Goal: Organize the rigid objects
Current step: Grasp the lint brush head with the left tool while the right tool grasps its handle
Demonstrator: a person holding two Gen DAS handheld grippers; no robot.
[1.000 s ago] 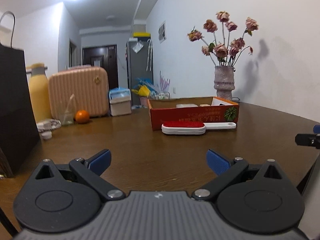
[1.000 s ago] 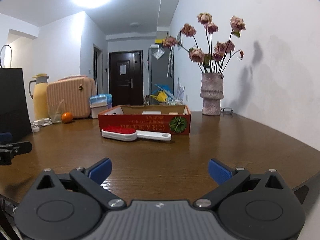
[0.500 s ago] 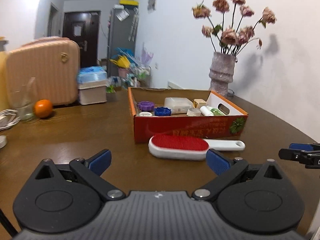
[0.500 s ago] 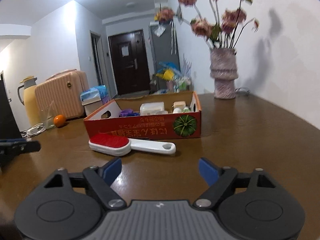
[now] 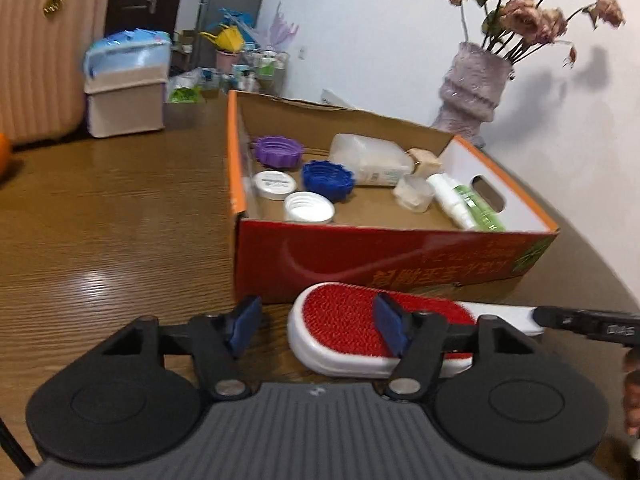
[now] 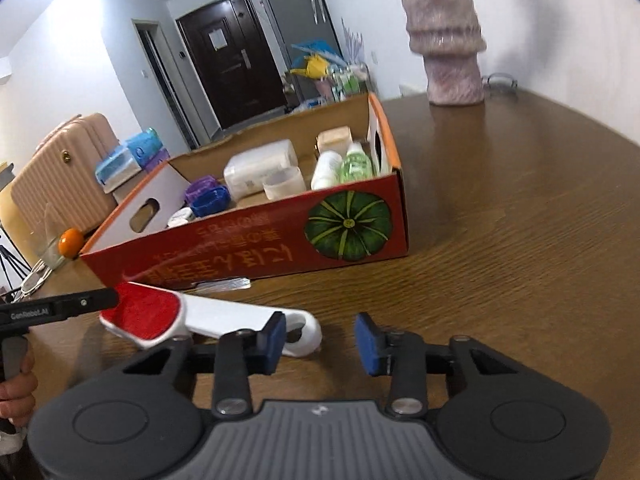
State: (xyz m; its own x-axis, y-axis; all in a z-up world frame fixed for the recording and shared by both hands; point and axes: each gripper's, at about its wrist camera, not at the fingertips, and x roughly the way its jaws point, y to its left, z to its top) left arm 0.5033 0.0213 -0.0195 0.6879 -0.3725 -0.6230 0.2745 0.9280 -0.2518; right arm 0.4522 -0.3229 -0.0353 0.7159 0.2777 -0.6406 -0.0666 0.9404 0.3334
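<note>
Brush [image 5: 380, 330] lies flat on the table [image 5: 100, 240], just in front of the box [image 5: 384, 256], likely the one item yet to be stowed. Left gripper [image 5: 316, 326] is closing around the red bristle head, right gripper [image 6: 320, 342] is closing at the white handle's looped end; neither pair of fingers presses on it yet. Two-point pickup probably suits a long, rigid plastic body. Box is printed cardboard, open-topped, holding ribbed caps [image 5: 328, 174] and smooth bottles [image 6: 352, 166]. Table is glossy wood grain.
</note>
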